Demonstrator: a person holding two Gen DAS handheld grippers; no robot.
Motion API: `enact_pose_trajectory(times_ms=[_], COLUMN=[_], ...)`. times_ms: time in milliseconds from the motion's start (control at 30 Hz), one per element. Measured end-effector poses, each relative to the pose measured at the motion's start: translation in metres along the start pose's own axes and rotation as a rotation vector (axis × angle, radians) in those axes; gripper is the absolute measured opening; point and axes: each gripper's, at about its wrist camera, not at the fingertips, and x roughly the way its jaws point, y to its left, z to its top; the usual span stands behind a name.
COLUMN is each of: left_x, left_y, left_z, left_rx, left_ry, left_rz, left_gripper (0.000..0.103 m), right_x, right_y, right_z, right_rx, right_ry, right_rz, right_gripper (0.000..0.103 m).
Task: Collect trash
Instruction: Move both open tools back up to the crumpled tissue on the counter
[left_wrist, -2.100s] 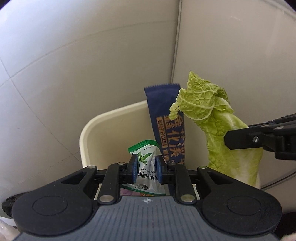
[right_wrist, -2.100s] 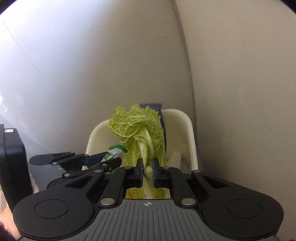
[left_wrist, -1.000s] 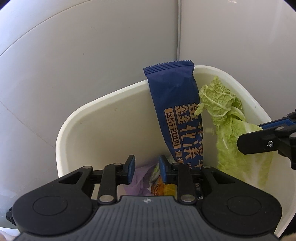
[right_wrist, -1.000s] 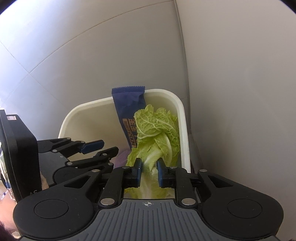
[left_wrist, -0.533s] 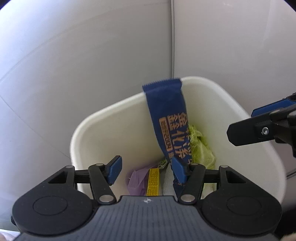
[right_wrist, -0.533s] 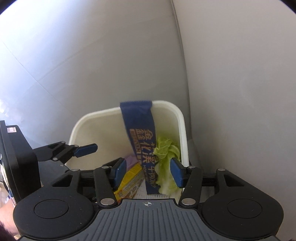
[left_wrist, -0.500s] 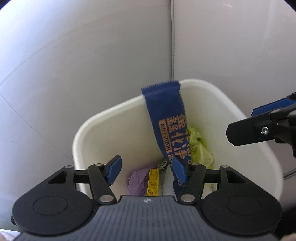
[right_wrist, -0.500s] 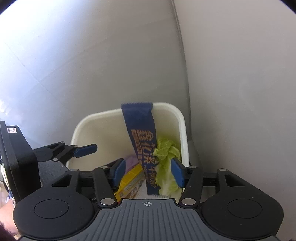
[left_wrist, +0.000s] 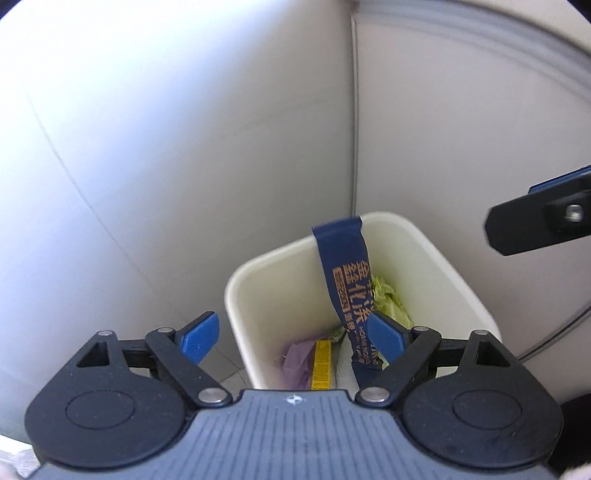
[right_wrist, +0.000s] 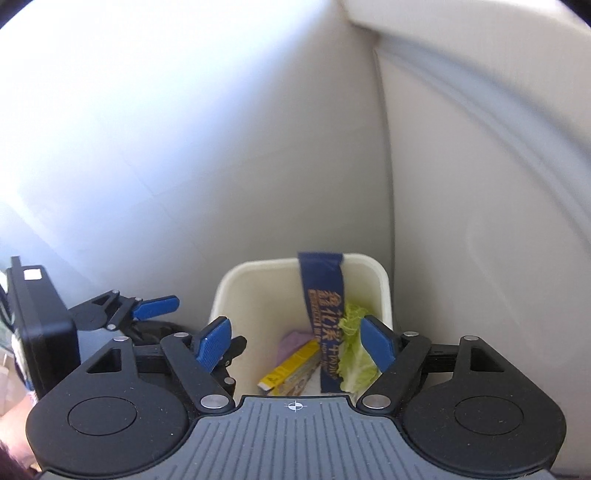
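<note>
The cream bin (left_wrist: 436, 258) sits tucked right into a corner where two pale wall panels meet, so its far rim and right rim are basically boxed in, while the left side of the bin has open floor. Both tools hang above the near rim with clear air around them. The left gripper (left_wrist: 293, 334) has its jaws spread wide with nothing between them, having just been opening, and the right gripper (right_wrist: 297, 341) is the same story, jaws apart and empty, also just been opening. All the trash is inside the bin: the blue wrapper (left_wrist: 345, 280) stands tall, leaning on the far wall and poking over the rim, with the cabbage leaf (right_wrist: 351, 354) just right of it, a yellow packet (right_wrist: 291, 367) left of it and something purple (left_wrist: 297, 356) further left, maybe crumpled film, hard to tell. The left wrist view catches a thin cable (left_wrist: 554, 336) curving right of the bin; the right wrist view doesn't, but it shows the left gripper's black body left of the bin, and the yellow packet's full length.
</note>
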Motion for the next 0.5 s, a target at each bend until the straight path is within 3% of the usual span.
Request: enact_pose_trajectory(times_ms=[267,500], left_x=[-0.071,-0.119], left_y=[0.004,-0.013], left_z=[0.024,0.054], left_rx=[0.023,0.036], left_ry=[-0.123,-0.185], left_rz=[0.035,0.027], left_gripper=[0.101,0.102], right_x=[-0.092,-0.147], right_y=[0.015,0.006], right_z=[0.029,0.050], right_rx=[-0.120,-0.183], right_ry=[-0.148,-0.274], right_rz=[0.064,0.033], right_gripper=[0.089,0.094])
